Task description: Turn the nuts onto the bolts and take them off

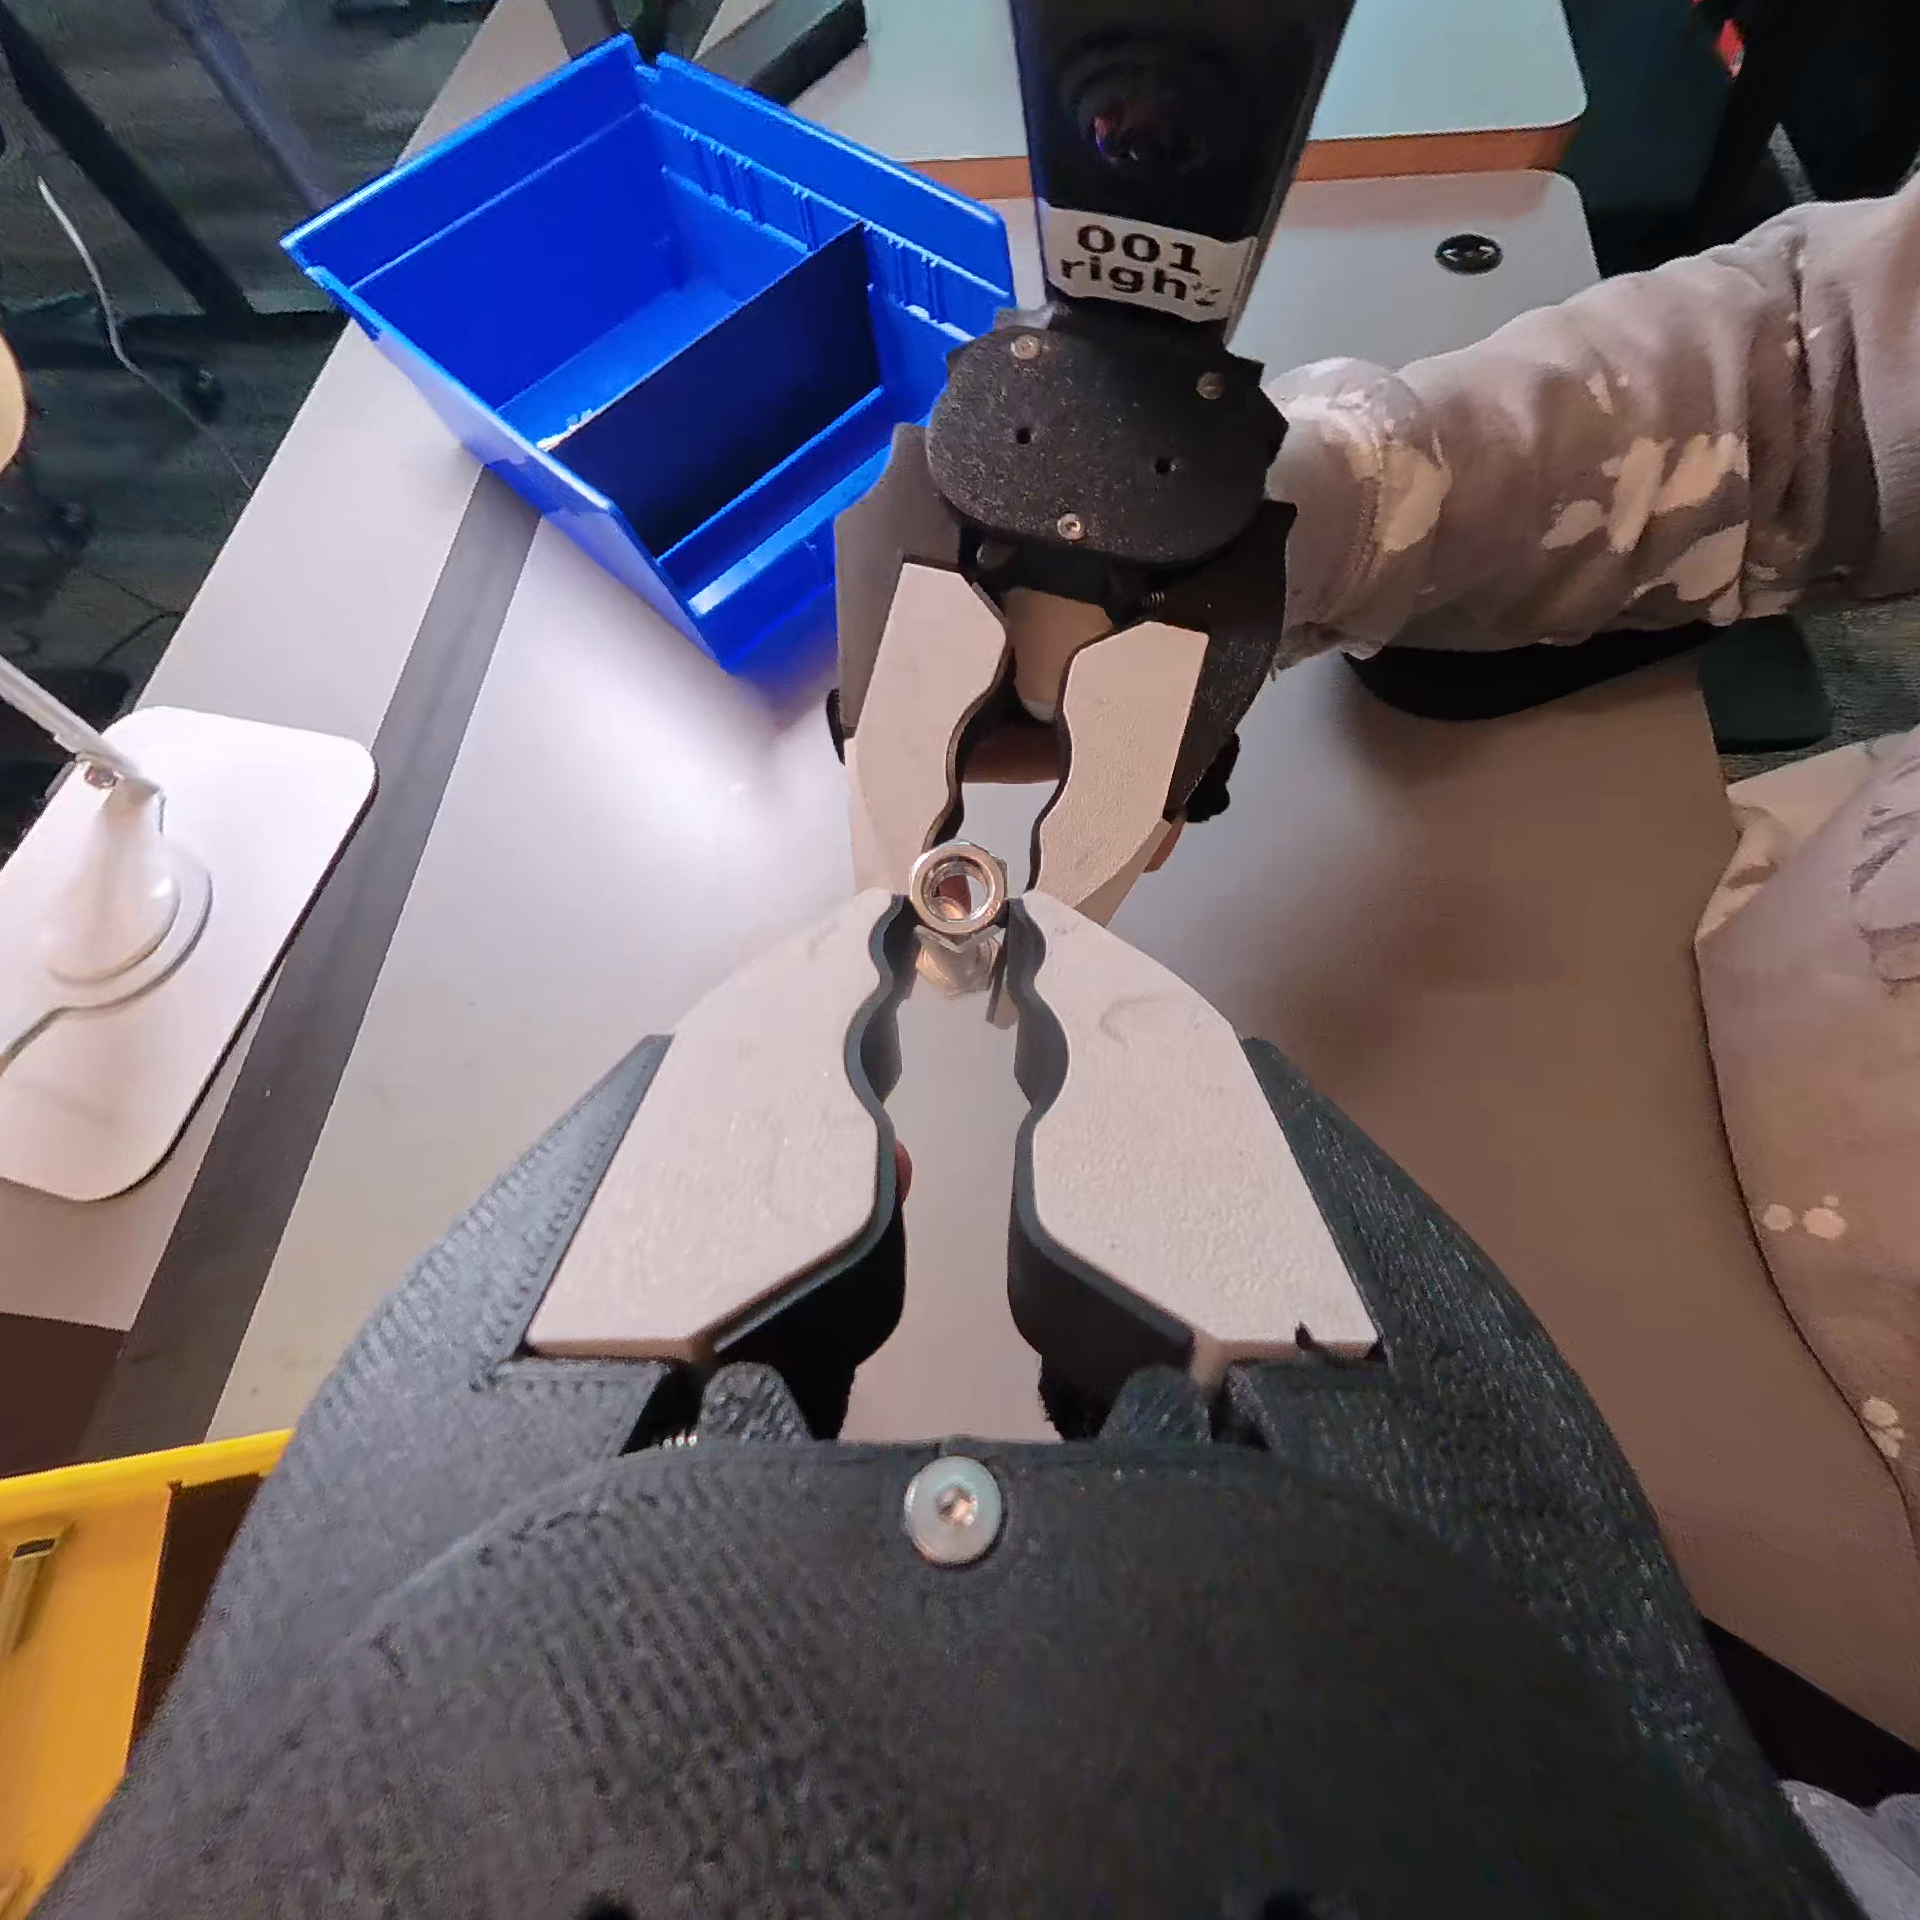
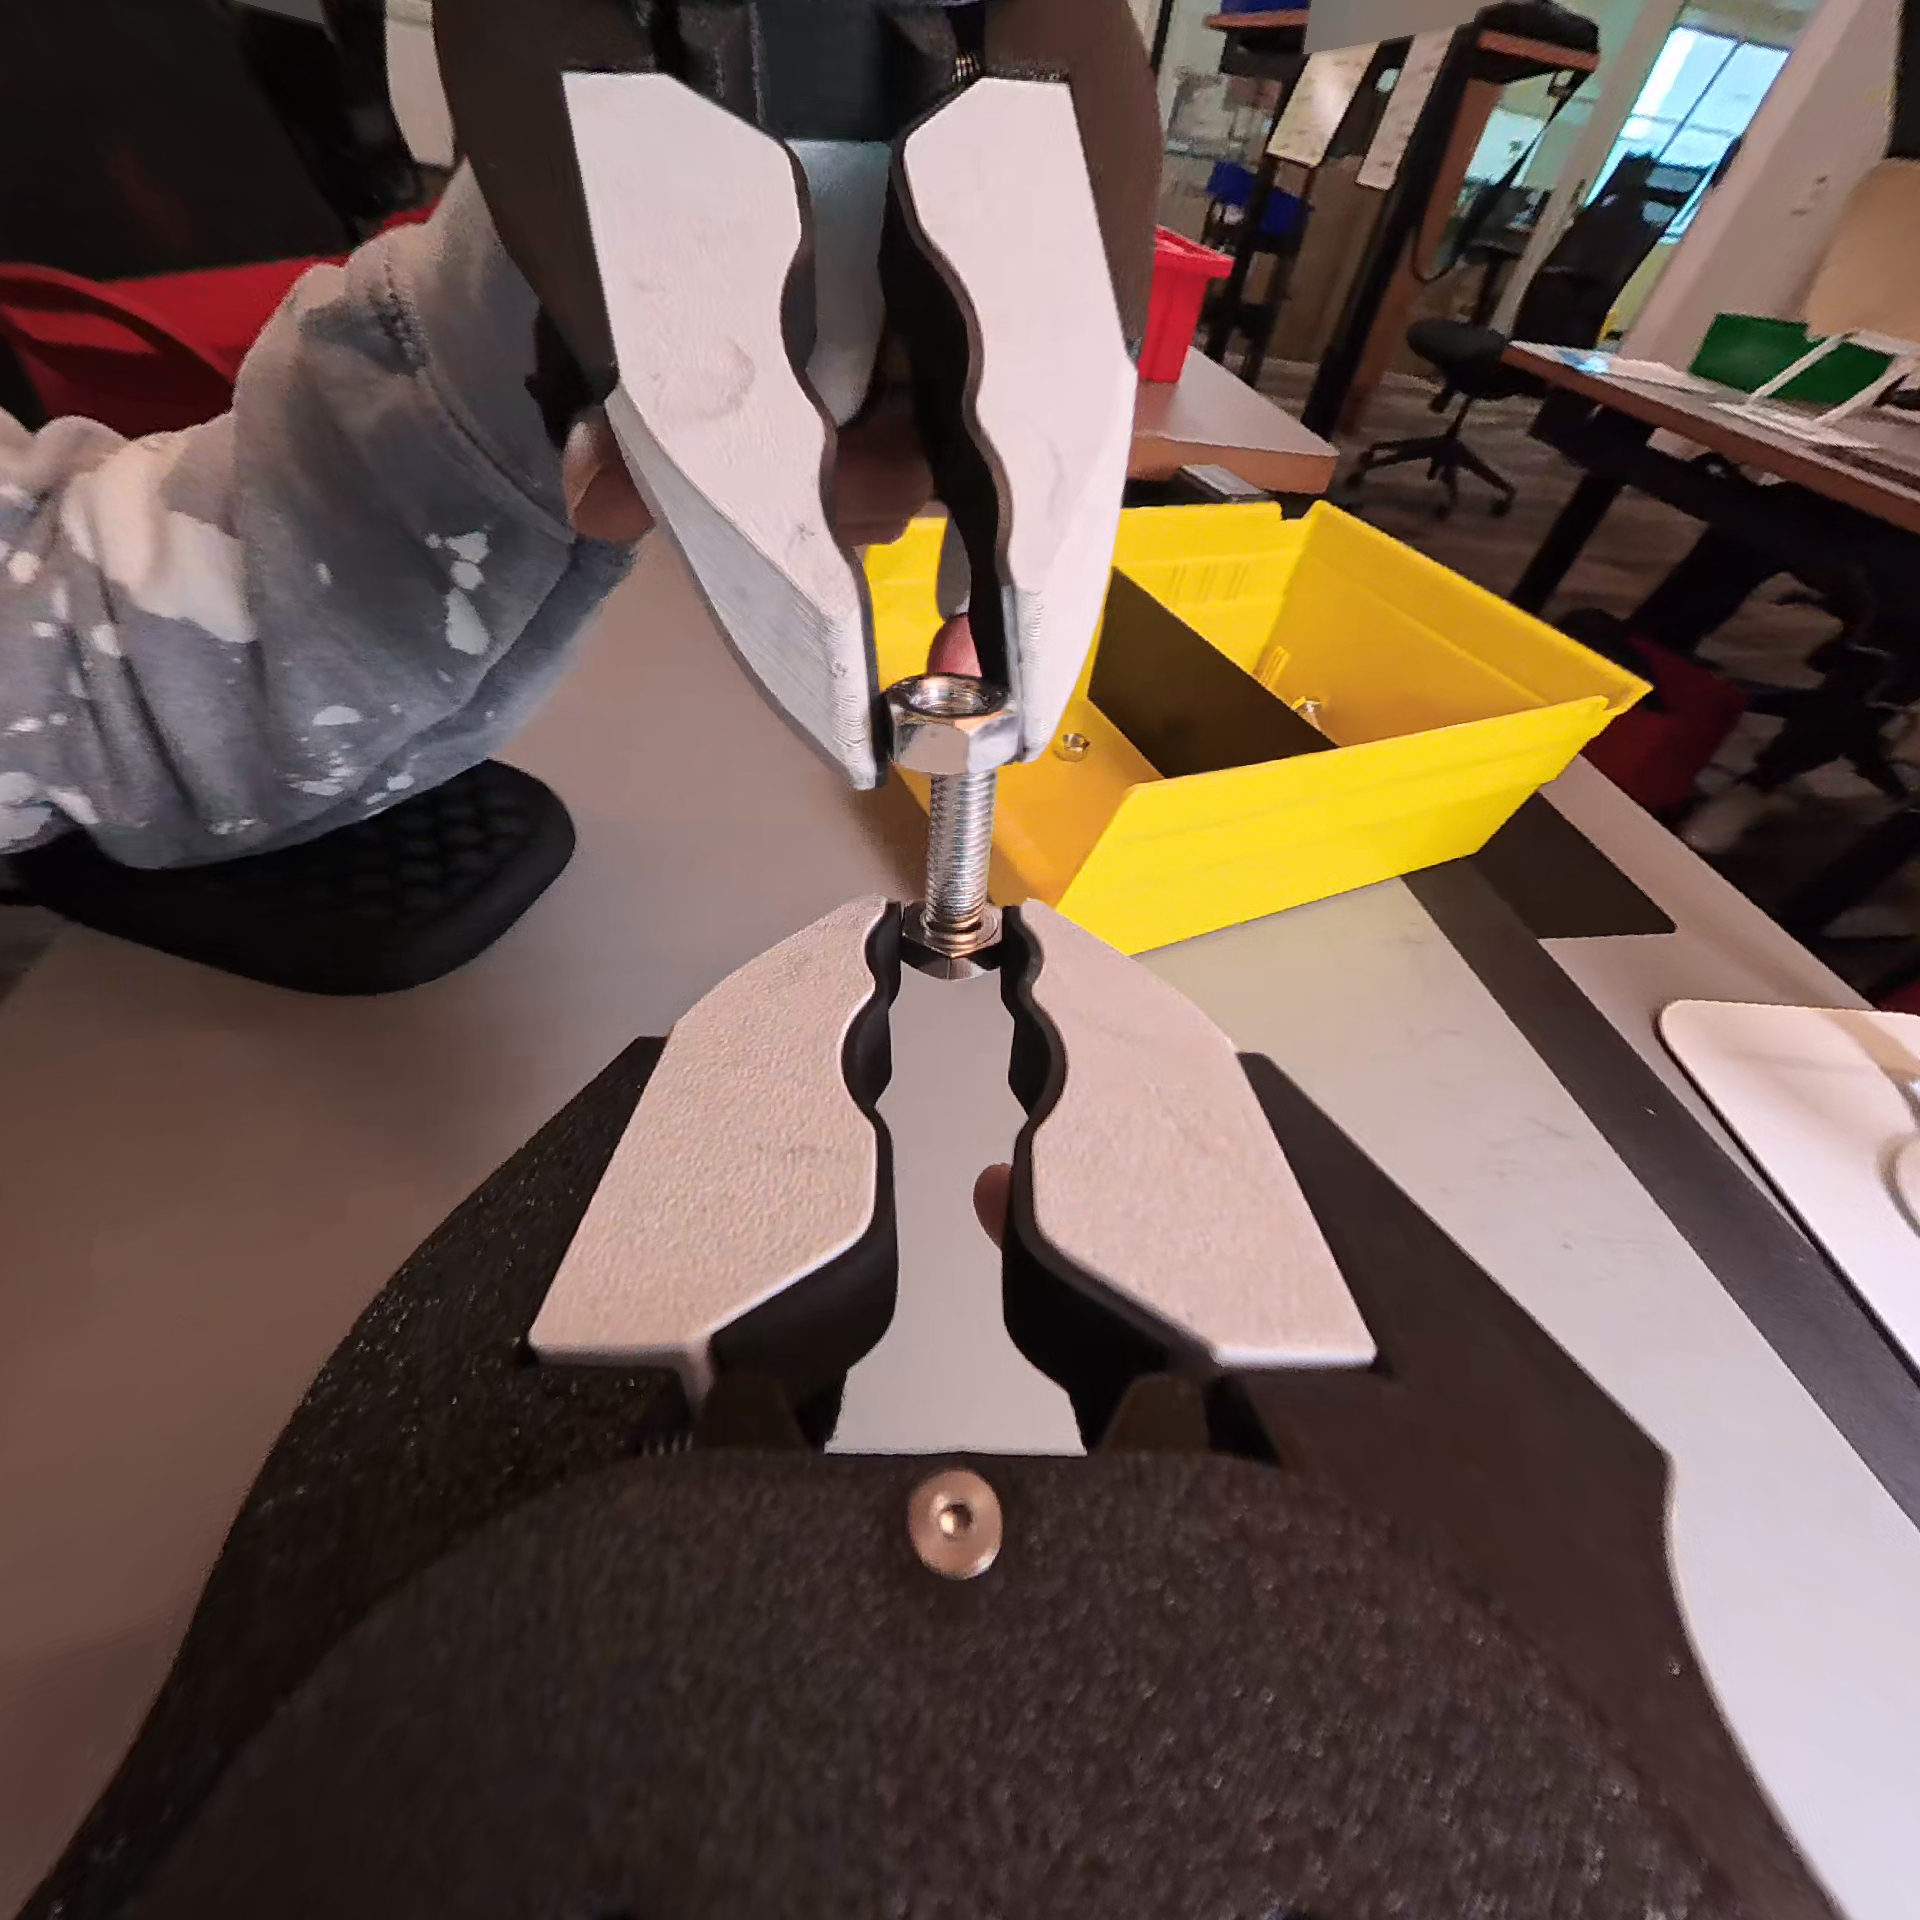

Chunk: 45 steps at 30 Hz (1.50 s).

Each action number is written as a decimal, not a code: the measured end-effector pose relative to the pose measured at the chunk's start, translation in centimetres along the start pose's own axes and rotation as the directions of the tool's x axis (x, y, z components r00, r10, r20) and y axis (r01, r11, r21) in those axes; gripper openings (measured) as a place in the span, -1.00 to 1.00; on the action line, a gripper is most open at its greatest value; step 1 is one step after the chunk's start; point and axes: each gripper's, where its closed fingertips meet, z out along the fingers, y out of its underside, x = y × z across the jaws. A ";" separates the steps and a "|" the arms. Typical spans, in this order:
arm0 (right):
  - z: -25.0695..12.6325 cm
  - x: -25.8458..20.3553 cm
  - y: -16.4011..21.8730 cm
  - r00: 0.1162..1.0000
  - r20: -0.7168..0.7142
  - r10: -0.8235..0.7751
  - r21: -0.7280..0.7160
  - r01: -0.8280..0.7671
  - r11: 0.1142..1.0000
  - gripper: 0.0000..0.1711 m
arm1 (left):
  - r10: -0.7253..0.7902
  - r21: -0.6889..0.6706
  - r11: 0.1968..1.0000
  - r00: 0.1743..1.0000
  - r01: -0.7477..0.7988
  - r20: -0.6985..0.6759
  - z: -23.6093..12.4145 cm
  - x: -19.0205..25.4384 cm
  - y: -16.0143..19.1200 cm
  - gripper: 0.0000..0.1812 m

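A silver bolt stands upright between my two grippers above the grey table. A silver hex nut sits at the bolt's upper end. My left gripper comes down from above and is shut on this nut. My right gripper is shut on the bolt's lower hex end. In the left wrist view I look almost along the bolt. There the nut shows its hole at the tips of the left gripper. The right gripper faces it from the far side, and the bolt's shaft is hidden.
A blue divided bin stands at the back left. A yellow bin holds loose nuts. A white lamp base lies on the left. The person's sleeves rest near a black pad. The grippers are tip to tip, or close to it.
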 end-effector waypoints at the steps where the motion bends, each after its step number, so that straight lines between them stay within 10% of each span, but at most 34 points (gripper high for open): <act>1: 0.1 0.1 0.0 1.000 -0.009 0.010 0.017 -0.010 1.000 -0.79 | -0.008 -0.001 1.000 1.000 0.008 0.006 -0.1 -0.2 0.1 -0.80; 45: 2.0 0.2 1.1 0.997 -0.054 0.062 0.068 -0.058 0.996 -0.79 | -0.066 -0.094 0.993 0.998 0.068 0.023 0.0 -0.9 2.3 -0.80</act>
